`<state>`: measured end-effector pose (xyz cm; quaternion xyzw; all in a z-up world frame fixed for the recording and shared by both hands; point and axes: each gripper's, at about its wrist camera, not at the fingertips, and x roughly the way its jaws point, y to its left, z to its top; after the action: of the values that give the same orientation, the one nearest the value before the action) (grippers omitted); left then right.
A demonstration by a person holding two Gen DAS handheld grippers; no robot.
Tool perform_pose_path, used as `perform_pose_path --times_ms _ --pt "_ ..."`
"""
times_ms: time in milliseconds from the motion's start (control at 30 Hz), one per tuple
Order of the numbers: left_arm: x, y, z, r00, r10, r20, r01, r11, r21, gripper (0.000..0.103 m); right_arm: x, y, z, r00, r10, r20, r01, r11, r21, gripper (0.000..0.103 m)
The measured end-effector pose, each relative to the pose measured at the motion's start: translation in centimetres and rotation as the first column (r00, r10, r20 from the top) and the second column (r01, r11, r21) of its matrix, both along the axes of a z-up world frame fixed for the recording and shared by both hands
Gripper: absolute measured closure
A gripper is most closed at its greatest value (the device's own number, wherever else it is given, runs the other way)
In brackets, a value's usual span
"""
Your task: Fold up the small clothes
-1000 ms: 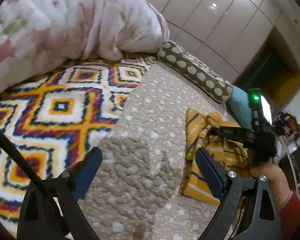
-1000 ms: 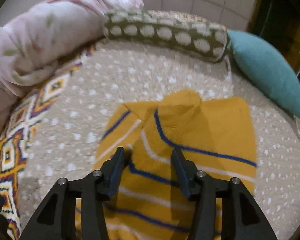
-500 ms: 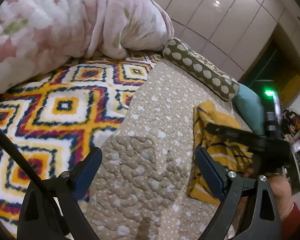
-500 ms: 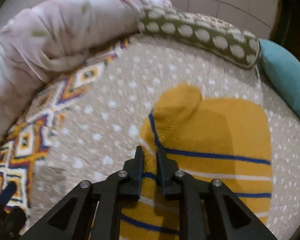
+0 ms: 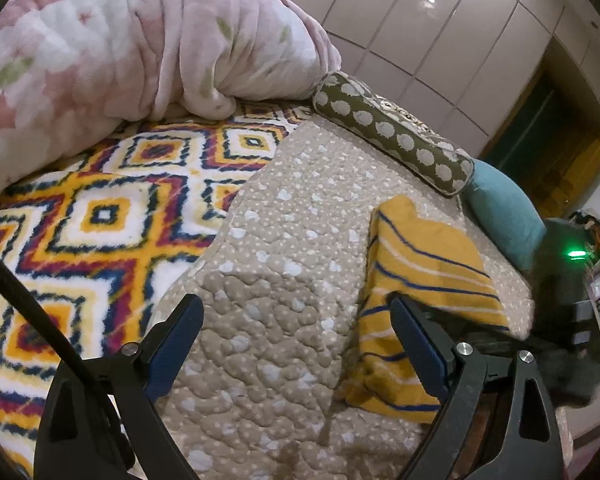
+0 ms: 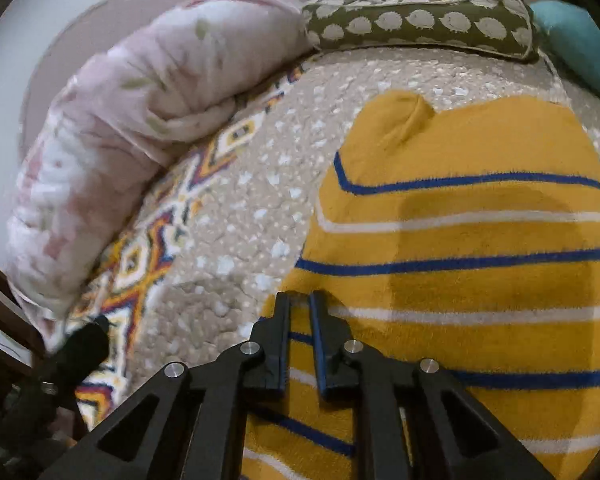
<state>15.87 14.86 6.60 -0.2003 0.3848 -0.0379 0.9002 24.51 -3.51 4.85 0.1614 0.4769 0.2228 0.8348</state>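
On the bed point(image 5: 284, 264) the yellow striped garment point(image 6: 460, 248) is laid, partly folded; more folds are judged left. Its near edge is pinched by the right gripper point(image 6: 299, 304). The left gripper point(image 5: 296, 332) is held wide open, empty.

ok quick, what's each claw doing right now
Left claw: open, holding nothing, over the beige quilt.
Right claw: closed on the edge of the yellow striped garment.

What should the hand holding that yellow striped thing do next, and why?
Probably carry the pinched edge across to make a fold: the right gripper is shut on the yellow striped garment, which lies partly folded on the beige quilt, while the left gripper is open and empty.
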Motion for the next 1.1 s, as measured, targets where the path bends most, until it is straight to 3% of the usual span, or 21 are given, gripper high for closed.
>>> perform_pose_path --times_ms 167,333,400,433,467,533,600,633,733,800,900,933,1033,1100 --pt "1.5 -2.1 -0.7 0.999 -0.042 -0.011 0.042 0.998 0.056 0.010 -4.9 -4.6 3.0 0.993 -0.065 0.095 0.062 0.997 0.040 0.090" --pt "3.1 -4.8 -3.4 0.987 -0.083 -0.140 0.111 0.974 0.199 0.013 -7.2 -8.6 0.3 0.990 -0.142 0.018 0.141 0.990 0.024 0.092" --pt "3.1 -5.4 -4.4 0.981 -0.075 -0.180 0.118 0.964 0.239 0.019 -9.3 -10.1 1.5 0.986 -0.162 0.040 0.159 0.984 0.083 0.091" --pt "3.1 -5.4 -4.3 0.982 -0.070 -0.176 0.112 0.964 0.243 0.019 -10.2 -11.3 2.5 0.981 -0.180 0.067 0.171 0.978 0.122 0.083" --pt "3.1 -5.5 -4.2 0.983 -0.067 -0.171 0.107 0.965 0.238 0.019 -11.2 -12.5 3.5 0.970 -0.216 0.114 0.201 0.971 0.131 0.058" --pt "3.2 -5.7 -4.3 0.984 -0.061 -0.170 0.101 0.966 0.238 0.019 -11.9 -14.4 4.2 0.939 -0.290 0.183 0.280 0.957 0.082 0.019" --pt "3.3 -5.8 -4.5 0.983 -0.069 -0.170 0.109 0.964 0.242 0.020 -10.9 -15.4 2.9 0.942 -0.307 0.137 0.301 0.951 0.067 0.019" --pt "3.4 -5.6 -4.6 0.982 -0.072 -0.174 0.111 0.967 0.230 0.020 -9.6 -15.8 1.2 0.952 -0.299 0.064 0.292 0.951 0.101 0.019" --pt "3.6 -5.4 -4.8 0.981 -0.076 -0.179 0.113 0.973 0.203 0.020 -6.6 -15.4 -2.6 0.965 -0.258 -0.046 0.262 0.950 0.168 0.025" --pt "3.4 -5.8 -4.8 0.983 -0.070 -0.170 0.108 0.968 0.228 0.021 -5.6 -15.3 -3.7 0.964 -0.258 -0.059 0.265 0.935 0.237 0.030" --pt "3.0 -6.7 -4.6 0.984 -0.077 -0.160 0.114 0.966 0.232 0.041 -4.6 -15.2 -3.9 0.966 -0.244 -0.084 0.258 0.919 0.296 0.051" --pt "2.9 -7.1 -4.4 0.983 -0.092 -0.159 0.127 0.966 0.226 0.054 -4.6 -15.2 -3.6 0.969 -0.234 -0.075 0.246 0.922 0.298 0.057" --pt "1.9 -9.2 -3.7 0.977 -0.153 -0.148 0.184 0.957 0.227 0.074 -6.5 -15.6 -1.9 0.976 -0.216 -0.028 0.216 0.942 0.256 0.062" --pt "1.3 -10.8 -3.3 0.969 -0.203 -0.140 0.231 0.946 0.228 0.074 -7.8 -16.0 -0.9 0.976 -0.219 0.000 0.213 0.950 0.229 0.062"
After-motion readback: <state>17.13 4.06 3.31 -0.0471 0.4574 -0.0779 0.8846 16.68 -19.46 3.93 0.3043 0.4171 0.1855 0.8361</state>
